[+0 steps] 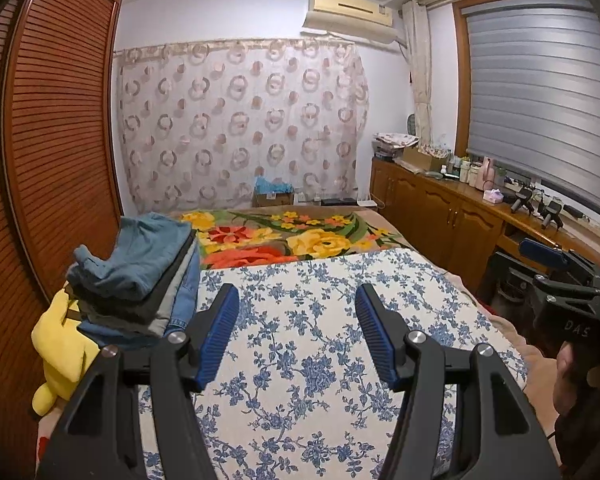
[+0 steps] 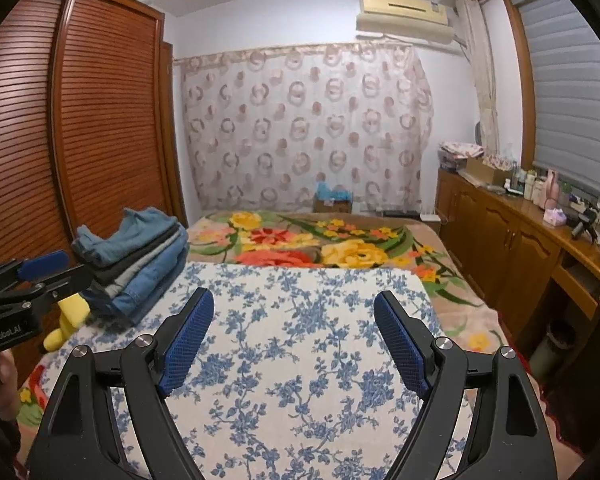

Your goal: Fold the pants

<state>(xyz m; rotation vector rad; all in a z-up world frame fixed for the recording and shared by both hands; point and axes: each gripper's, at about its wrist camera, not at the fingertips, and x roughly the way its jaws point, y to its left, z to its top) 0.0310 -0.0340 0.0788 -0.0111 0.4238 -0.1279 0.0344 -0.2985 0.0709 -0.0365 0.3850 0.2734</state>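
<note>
A stack of folded pants (image 1: 140, 272), blue denim and grey with a teal pair on top, sits at the left edge of the bed; it also shows in the right wrist view (image 2: 136, 256). My left gripper (image 1: 296, 328) is open and empty above the blue-and-white floral cloth (image 1: 320, 360), right of the stack. My right gripper (image 2: 294, 336) is open and empty over the same cloth (image 2: 300, 360). The right gripper also shows at the right edge of the left wrist view (image 1: 548, 264), and the left gripper at the left edge of the right wrist view (image 2: 40, 268).
A yellow plush toy (image 1: 60, 352) lies beside the stack. A bright flower blanket (image 1: 292, 236) covers the far bed. A louvred wooden wardrobe (image 1: 48, 140) stands left, a wooden cabinet (image 1: 440, 208) with bottles right. A patterned curtain (image 1: 240, 120) hangs behind.
</note>
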